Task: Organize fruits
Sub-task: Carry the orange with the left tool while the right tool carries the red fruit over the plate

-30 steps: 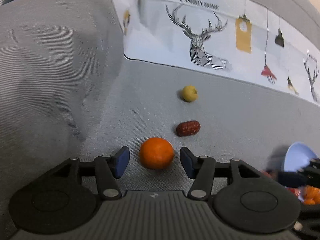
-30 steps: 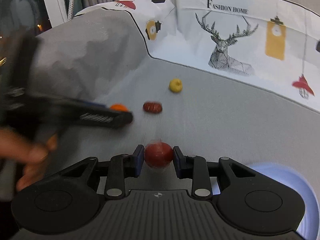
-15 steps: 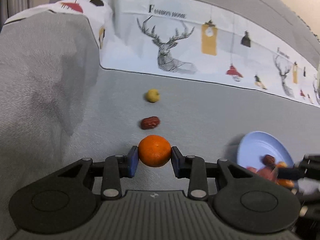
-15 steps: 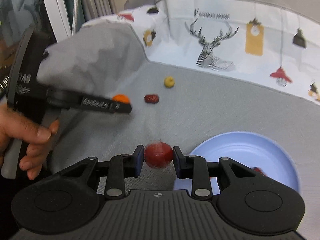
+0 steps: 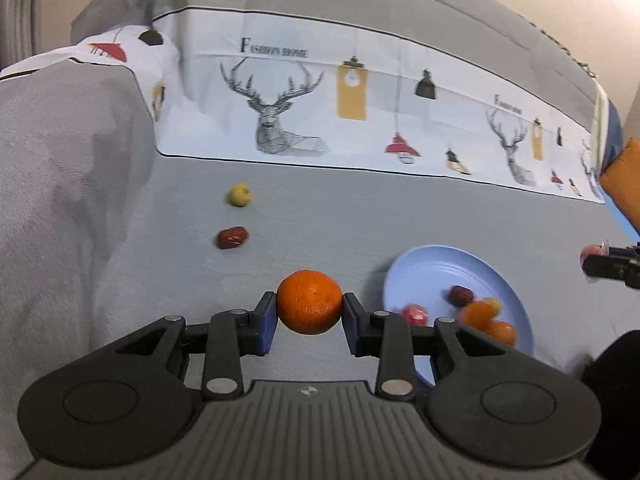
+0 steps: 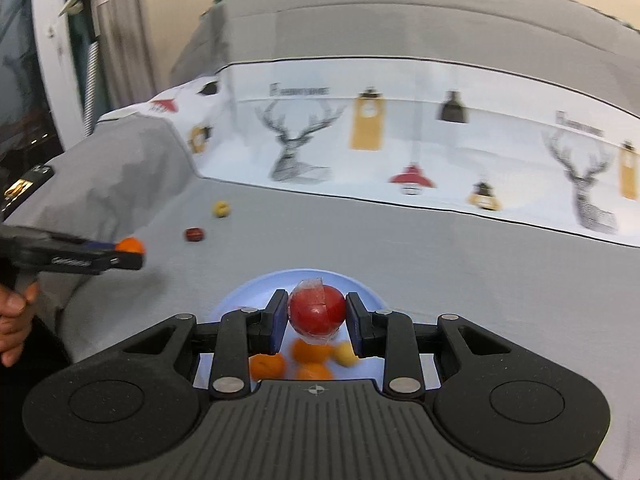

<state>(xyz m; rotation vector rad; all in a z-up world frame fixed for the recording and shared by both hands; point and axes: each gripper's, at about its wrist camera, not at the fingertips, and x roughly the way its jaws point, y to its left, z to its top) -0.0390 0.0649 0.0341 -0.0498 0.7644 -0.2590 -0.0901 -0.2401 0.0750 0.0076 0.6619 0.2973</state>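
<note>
My left gripper (image 5: pixel 309 315) is shut on an orange mandarin (image 5: pixel 309 301), held above the grey sofa seat just left of the pale blue plate (image 5: pixel 432 264). Several fruits lie in that plate: a red one (image 5: pixel 414 314), a dark date (image 5: pixel 461 295) and oranges (image 5: pixel 478 314). My right gripper (image 6: pixel 317 318) is shut on a red fruit in clear wrap (image 6: pixel 317 311), hovering over the plate (image 6: pixel 256 288) and its oranges (image 6: pixel 267 366). A red date (image 5: pixel 232 237) and a small yellow fruit (image 5: pixel 240 195) lie on the seat further back; the right wrist view shows the date (image 6: pixel 195 234) and yellow fruit (image 6: pixel 221 209) too.
A sofa backrest with a white deer-print cover (image 5: pixel 360 112) rises behind the seat. A grey armrest (image 5: pixel 60 152) stands at the left. An orange cushion (image 5: pixel 624 184) sits at the far right. A hand (image 6: pixel 12 320) holds the left gripper (image 6: pixel 128 254) at the left edge.
My left gripper closed on the mandarin and lifted it toward the plate. My right gripper carried the red fruit from beside the plate to above it.
</note>
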